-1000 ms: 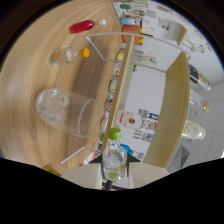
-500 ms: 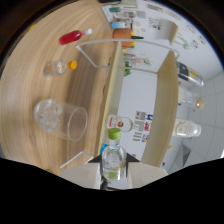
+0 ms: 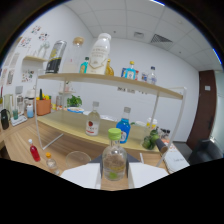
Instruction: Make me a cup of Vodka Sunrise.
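Wooden table [image 3: 60, 145] w/ a two-tier wood shelf rack [image 3: 115, 81] standing on it. On the tabletop: small red bottle [image 3: 33, 150], empty clear glass [image 3: 76, 159], tiny orange-capped bottle [image 3: 49, 161]. Lower shelf: clear bottle w/ red label [image 3: 92, 121], blue bottle [image 3: 124, 128]. Top shelf: large white bottle [image 3: 100, 53], several smaller bottles.

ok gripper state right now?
Gripper: shut on the small green-capped bottle, held upright between the fingers, in front of the shelf.
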Action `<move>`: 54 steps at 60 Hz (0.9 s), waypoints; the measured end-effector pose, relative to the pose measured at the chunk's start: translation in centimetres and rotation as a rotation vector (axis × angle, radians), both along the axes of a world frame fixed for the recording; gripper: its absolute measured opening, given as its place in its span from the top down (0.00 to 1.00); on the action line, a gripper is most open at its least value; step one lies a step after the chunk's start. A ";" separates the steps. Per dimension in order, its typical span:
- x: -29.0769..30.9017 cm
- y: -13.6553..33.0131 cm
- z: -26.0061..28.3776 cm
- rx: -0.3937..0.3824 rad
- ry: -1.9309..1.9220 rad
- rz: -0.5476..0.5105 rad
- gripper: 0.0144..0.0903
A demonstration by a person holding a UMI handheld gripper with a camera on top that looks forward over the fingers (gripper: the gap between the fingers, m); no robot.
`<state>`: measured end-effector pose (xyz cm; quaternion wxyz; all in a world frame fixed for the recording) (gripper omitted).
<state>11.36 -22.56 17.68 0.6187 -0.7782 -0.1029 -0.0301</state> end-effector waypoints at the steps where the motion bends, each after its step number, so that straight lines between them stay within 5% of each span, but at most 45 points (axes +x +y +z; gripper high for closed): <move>1: 0.3 0.2 -0.6 -0.009 0.013 -0.009 0.72; 23: 3.2 2.6 -12.3 -0.219 0.163 -0.065 0.72; 54: 2.9 1.9 -16.0 -0.364 0.150 -0.064 0.71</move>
